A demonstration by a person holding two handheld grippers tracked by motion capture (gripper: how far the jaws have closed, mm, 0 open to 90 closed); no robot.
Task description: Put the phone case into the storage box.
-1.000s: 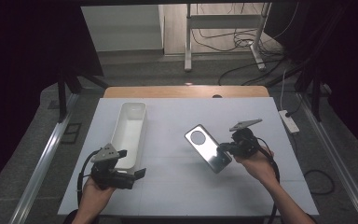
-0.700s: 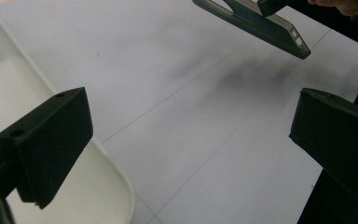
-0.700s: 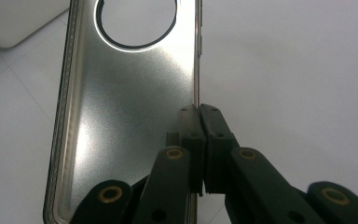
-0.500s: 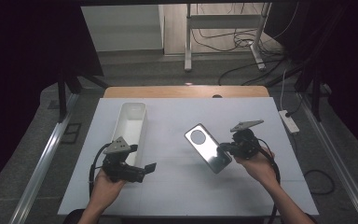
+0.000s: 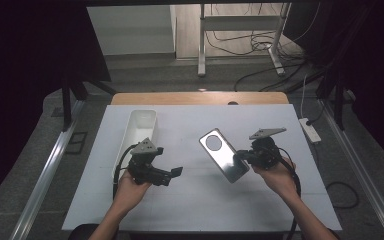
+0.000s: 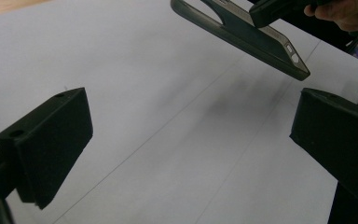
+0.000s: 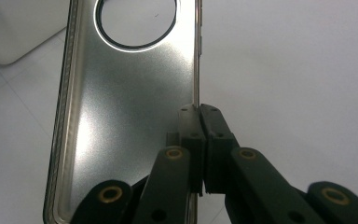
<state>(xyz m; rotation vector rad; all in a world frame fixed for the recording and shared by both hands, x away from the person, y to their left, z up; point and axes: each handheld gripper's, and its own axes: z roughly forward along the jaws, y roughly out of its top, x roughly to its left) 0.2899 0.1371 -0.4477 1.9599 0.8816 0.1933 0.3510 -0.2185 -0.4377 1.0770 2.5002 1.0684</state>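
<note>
A clear grey phone case (image 5: pixel 222 154) with a round camera hole hangs above the white table, held by one long edge. My right gripper (image 5: pixel 243 158) is shut on that edge; in the right gripper view its two pads (image 7: pixel 200 140) pinch the case's (image 7: pixel 126 107) side wall. My left gripper (image 5: pixel 174 173) sits low over the table at the left of the case, open, jaws pointing toward the case. The left gripper view looks between its wide-apart pads (image 6: pixel 51 140) at the case (image 6: pixel 242 32) floating farther off, with nothing between them.
A long white bin (image 5: pixel 139 131) stands on the table's left part, just behind the left hand. The white sheet (image 5: pixel 190 200) covers the table; a wooden edge (image 5: pixel 200 98) shows at the back. Cables and a power strip (image 5: pixel 310 129) lie on the floor.
The left hand with its gripper has slid to the right across the table, toward the case. The right hand and the case have kept still.
</note>
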